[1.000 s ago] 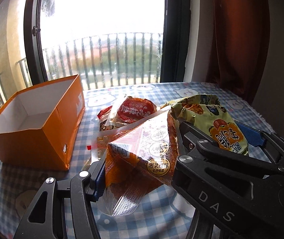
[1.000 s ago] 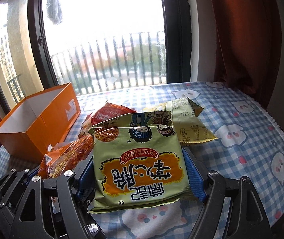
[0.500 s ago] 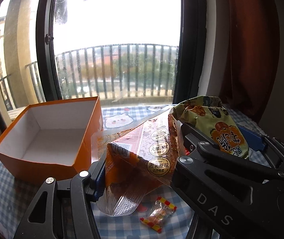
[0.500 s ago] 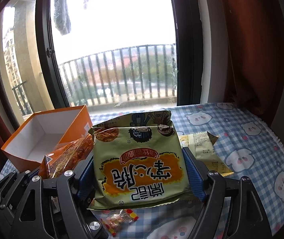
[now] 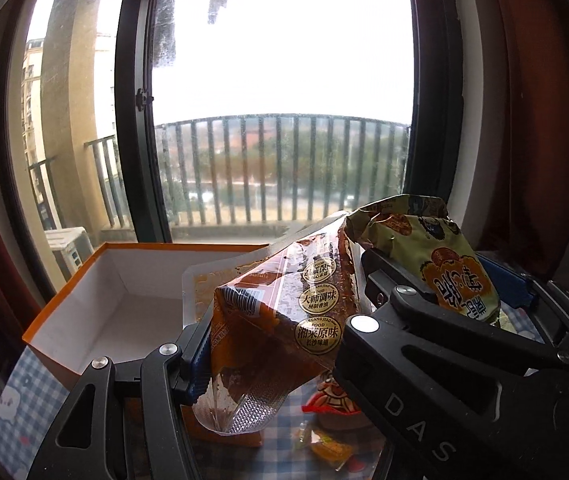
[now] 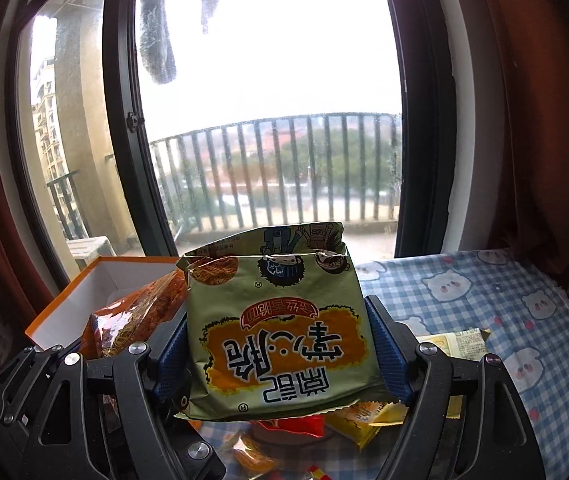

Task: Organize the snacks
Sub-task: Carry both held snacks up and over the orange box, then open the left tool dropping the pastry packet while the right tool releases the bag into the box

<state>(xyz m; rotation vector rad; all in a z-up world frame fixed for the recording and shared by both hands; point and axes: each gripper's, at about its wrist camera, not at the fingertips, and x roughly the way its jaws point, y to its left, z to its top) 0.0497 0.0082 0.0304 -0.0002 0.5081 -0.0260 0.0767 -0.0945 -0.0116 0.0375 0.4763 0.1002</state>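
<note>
- Since the earlier frames both grippers had risen with their packets, the view tipping up from the tabletop toward the window, and the open orange cardboard box with a white inside had come closer, lying just beyond the left gripper's packet.
- The left gripper was clamped on a red-brown, partly clear plastic snack pouch with round gold labels, held off the table and tilted, its clear sealed end hanging toward the camera.
- The right gripper was clamped on a flat olive-green foil snack packet with an orange panel and cartoon figures, its blue pads pressing both side edges; the packet stood upright above the table.
- The two held packets sat side by side, the green one just to the right of the pouch.
- The box rested at the table's far left edge, next to the dark-framed window.
- Under the right gripper, loose yellow and red snack wrappers lay on the blue-and-white checked tablecloth with bear prints; a pale packet lay just to its right.
- Dark red curtains hung beyond the table's right edge.
</note>
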